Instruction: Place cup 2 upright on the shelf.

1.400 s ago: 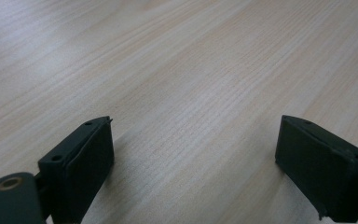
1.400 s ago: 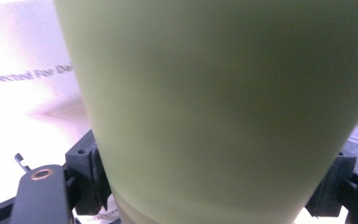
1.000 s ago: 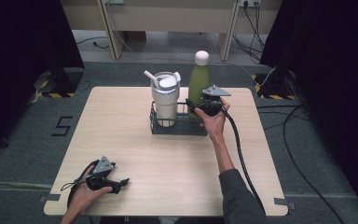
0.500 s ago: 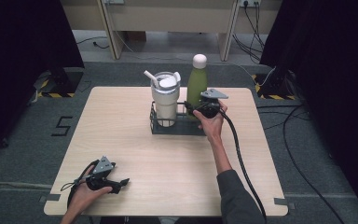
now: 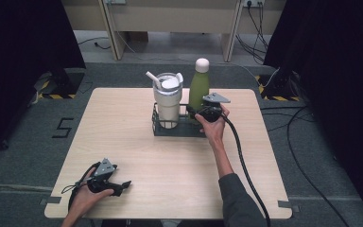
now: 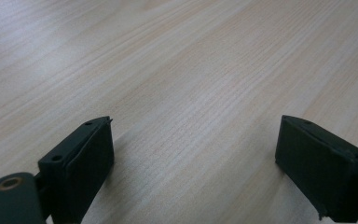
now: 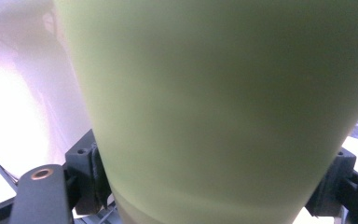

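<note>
— Green bottle (image 5: 198, 90) is clamped between the jaws of my right gripper (image 5: 203, 112); in the right gripper view its body (image 7: 214, 107) bulges well past both pads. It stands upright in the right-hand slot of the black wire rack (image 5: 172, 130), with the white tumbler (image 5: 167, 101) in the slot just beside it.

— So what worries you?

— Smooth, rounded metal. I grip it low, and the weight sits above the pads, so if I tilt my wrist the bottle may swing and slip.

— And the rack?

— It looks light. If the bottle's base catches on the wire, the rack could drag across the wooden table (image 5: 123, 123) or tip, and the tumbler with its straw would go along.

— Can your other hand help?

— My left gripper (image 5: 118, 185) rests open near the table's front left corner, holding nothing, well apart from the rack. Too far to steady anything quickly.
</note>
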A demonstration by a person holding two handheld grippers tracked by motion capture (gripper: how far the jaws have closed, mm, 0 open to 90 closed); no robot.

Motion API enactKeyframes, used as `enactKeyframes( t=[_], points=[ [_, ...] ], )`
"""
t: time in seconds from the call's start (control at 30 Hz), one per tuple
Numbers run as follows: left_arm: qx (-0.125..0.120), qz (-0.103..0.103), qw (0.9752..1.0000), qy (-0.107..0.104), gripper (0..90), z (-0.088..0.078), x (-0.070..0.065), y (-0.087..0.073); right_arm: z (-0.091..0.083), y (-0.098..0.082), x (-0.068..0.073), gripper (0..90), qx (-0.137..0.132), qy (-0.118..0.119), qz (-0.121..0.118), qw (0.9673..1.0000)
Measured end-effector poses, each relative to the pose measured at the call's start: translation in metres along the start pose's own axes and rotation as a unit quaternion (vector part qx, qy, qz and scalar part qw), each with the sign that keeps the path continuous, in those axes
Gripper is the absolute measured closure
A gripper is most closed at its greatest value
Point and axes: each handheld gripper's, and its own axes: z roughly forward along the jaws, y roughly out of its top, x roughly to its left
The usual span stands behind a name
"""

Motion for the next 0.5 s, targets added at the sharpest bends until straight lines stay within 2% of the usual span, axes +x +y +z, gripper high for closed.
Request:
enactKeyframes(
  t=[0.5],
  points=[
    [0.0,0.0,1.0,0.0,10.8,0.0,0.0,0.0,0.0015,-0.0068,0.0005,20.9,0.003,0.001,-0.001,1.0]
  ],
)
